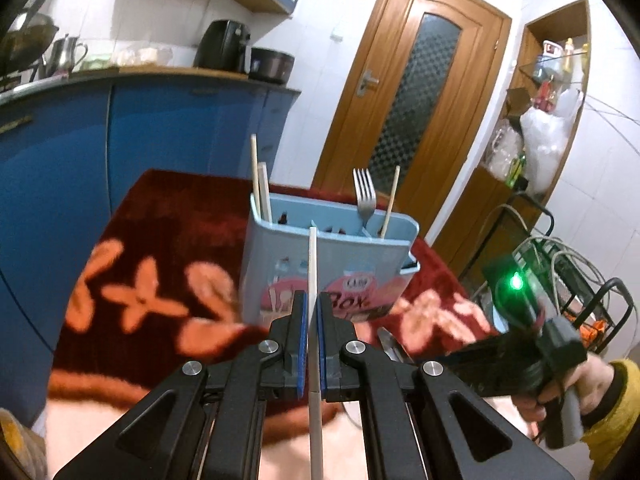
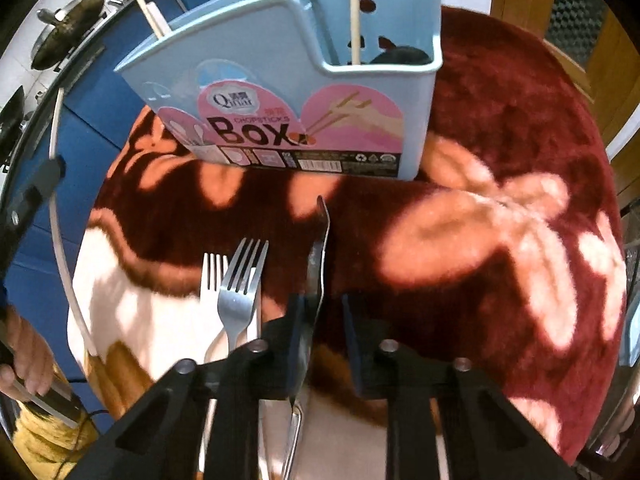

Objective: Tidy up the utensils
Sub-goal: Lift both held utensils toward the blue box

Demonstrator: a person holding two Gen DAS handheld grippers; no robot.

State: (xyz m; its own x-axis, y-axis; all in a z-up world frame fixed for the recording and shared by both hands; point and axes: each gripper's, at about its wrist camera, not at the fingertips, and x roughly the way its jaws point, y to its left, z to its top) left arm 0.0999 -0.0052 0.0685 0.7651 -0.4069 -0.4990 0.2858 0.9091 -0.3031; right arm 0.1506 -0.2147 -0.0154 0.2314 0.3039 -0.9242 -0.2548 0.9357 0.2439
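Utensils stand partly sorted in a light-blue box (image 1: 320, 264) at centre frame of the left wrist view, on a dark red cloth (image 1: 168, 216) with pale orange flower shapes. The box carries a pink label reading "BOX". Inside it, two chopsticks (image 1: 259, 184) rise at the left end; a metal fork (image 1: 366, 200) and a single chopstick (image 1: 391, 204) rise at the right end.

Left gripper (image 1: 312, 312), bottom centre, has its jaws pressed onto a white chopstick (image 1: 313, 276), which points up toward the box's near wall.

Right gripper (image 2: 320, 320), bottom centre of the right wrist view, has its jaws spread. A metal utensil seen edge-on (image 2: 320, 264) lies against the left jaw; the right jaw stands apart from it. Whether it is a spoon or knife cannot be told. Just left of it, a steel fork (image 2: 240, 280) lies over a white plastic fork (image 2: 210, 280) on the cloth.

Room: blue cabinets (image 1: 120, 132) fill the left of the left wrist view, under a counter holding a black appliance (image 1: 224, 46), a dark pot (image 1: 272, 64) and a steel jug (image 1: 66, 54). A wooden door (image 1: 408, 92) with patterned glass stands upper centre-right. Shelving with bags and bottles (image 1: 548, 92) occupies the upper right; cables and a wire rack (image 1: 580, 272) sit below it.
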